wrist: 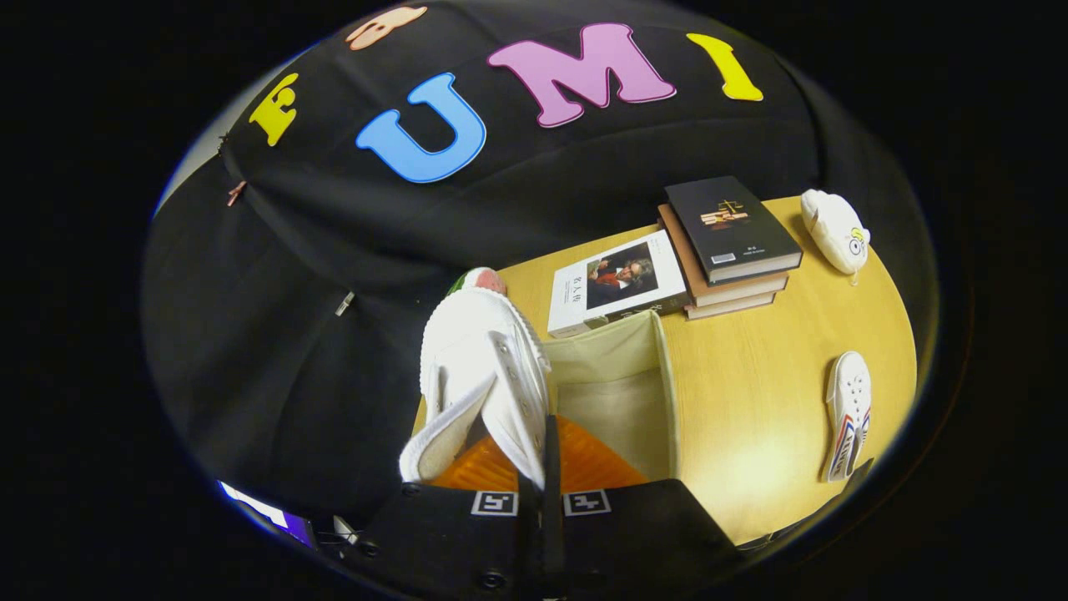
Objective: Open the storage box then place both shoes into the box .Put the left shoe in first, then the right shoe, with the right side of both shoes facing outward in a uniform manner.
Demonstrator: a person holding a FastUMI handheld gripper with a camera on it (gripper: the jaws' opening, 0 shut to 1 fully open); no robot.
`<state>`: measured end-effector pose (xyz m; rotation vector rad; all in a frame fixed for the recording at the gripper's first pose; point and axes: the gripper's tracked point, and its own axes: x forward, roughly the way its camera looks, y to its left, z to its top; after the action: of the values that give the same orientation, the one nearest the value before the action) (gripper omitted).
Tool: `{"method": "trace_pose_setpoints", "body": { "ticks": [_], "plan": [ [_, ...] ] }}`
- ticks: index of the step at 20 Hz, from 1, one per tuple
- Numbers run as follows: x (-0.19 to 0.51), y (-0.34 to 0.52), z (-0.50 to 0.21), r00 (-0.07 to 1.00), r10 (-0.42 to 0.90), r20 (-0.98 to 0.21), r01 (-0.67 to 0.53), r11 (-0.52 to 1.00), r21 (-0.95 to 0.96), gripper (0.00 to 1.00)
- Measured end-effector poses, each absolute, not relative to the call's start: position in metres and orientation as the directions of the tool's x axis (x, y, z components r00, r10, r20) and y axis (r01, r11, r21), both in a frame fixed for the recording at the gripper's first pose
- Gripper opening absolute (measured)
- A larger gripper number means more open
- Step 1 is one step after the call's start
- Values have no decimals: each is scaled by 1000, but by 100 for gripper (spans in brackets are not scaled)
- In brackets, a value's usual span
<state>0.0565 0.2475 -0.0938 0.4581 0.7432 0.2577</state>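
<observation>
the white shoe [480,367] hangs from the gripper [541,467], toe pointing away from the fingers and its opening and tongue turned toward the camera, right above the near-left corner of the storage box [659,392], whose cream fabric walls stand open with nothing seen over the top. an orange ribbed surface [584,467] lies just under the shoe and ahead of the fingers; whether it is the folded lid or a part inside the box cannot be told. the step in hand looks like the first placement: the box is already open and one shoe is being carried into it, while the second shoe [847,413] lies on its side on the wooden table [751,401], well apart, beyond the box's right wall. whether the held shoe is the left one cannot be read from here. the fingers are drawn close together, nearly meeting, and pinch the edge of the shoe's upper beside the lace eyelets, so the shoe is held by a thin strip of canvas. the next move calls for lowering the shoe into the box and turning it so its right side faces outward before letting go. beyond the box lie a book with a portrait cover [617,284], a stack of books [726,250] and a small white plush toy [834,229].
</observation>
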Motion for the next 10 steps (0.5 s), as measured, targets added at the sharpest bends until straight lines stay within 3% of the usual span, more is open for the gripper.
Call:
{"method": "trace_pose_setpoints", "body": {
  "ticks": [10],
  "plan": [
    [78, 274, -181, 661, 279, -697, 68, 902, 425, 5]
  ]
}}
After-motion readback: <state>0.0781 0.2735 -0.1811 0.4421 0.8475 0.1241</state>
